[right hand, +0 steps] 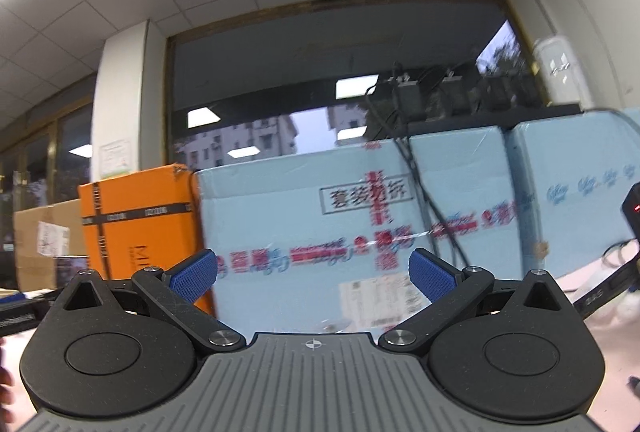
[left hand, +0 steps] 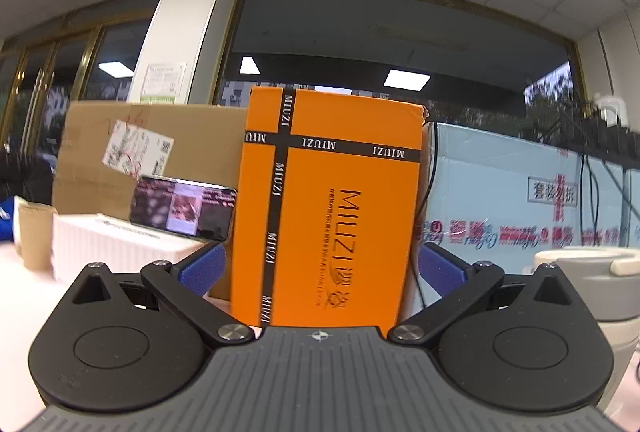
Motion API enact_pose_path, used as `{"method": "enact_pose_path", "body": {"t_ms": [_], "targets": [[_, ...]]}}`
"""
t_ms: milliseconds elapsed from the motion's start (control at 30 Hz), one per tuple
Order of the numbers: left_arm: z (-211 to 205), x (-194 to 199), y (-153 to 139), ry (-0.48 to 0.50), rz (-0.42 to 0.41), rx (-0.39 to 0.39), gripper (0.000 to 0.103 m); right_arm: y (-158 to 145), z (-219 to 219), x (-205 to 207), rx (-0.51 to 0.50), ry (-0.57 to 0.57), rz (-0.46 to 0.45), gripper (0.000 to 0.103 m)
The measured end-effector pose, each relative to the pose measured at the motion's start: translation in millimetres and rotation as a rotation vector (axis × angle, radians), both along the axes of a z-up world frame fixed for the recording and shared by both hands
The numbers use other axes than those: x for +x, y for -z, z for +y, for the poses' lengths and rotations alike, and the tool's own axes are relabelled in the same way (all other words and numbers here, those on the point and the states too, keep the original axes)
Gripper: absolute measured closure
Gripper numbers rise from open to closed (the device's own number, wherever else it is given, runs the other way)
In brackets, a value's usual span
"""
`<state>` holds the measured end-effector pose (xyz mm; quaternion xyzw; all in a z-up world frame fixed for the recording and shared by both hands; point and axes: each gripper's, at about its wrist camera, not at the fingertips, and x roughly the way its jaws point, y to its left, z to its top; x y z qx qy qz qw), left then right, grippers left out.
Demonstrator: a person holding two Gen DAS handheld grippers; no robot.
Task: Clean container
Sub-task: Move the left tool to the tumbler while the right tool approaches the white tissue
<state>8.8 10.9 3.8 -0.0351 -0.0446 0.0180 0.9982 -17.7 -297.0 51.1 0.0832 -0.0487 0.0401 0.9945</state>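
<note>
My left gripper (left hand: 320, 266) is open, its blue pads spread wide with nothing between them; it points at an orange box (left hand: 332, 208) standing upright behind it. At the right edge of the left wrist view stands a cream-coloured lidded container (left hand: 600, 274), to the right of the gripper and apart from it. My right gripper (right hand: 314, 274) is also open and holds nothing. It faces a pale blue carton (right hand: 352, 216) with red print. The container does not show in the right wrist view.
A phone (left hand: 184, 208) leans on a white foam box (left hand: 116, 248), with a brown cardboard box (left hand: 160, 148) behind and paper cups (left hand: 36, 236) at far left. Black cables (right hand: 416, 168) hang over the blue carton. A black device (right hand: 632, 212) sits at far right. The orange box (right hand: 140, 224) stands left of the carton.
</note>
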Motion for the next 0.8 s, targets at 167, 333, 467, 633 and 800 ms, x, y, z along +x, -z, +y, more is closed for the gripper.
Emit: {"method": "enact_pose_path", "body": {"t_ms": [167, 333, 467, 633, 800], "targets": [[1, -5, -9, 0.065, 0.04, 0.029, 0.0, -5, -3, -5, -0.01, -0.105, 0.058, 0.0], [5, -11, -13, 0.18, 0.144, 0.07, 0.0, -7, -3, -6, -0.017, -0.204, 0.17, 0.0], [9, -15, -12, 0.277, 0.23, 0.08, 0.0, -5, -4, -5, -0.022, -0.279, 0.28, 0.0], [8, -24, -6, 0.348, 0.303, 0.098, 0.0, -3, -7, -5, -0.063, -0.311, 0.391, 0.0], [3, -28, -5, 0.401, 0.35, 0.139, 0.0, 4, -4, -13, -0.192, -0.318, 0.451, 0.0]]}}
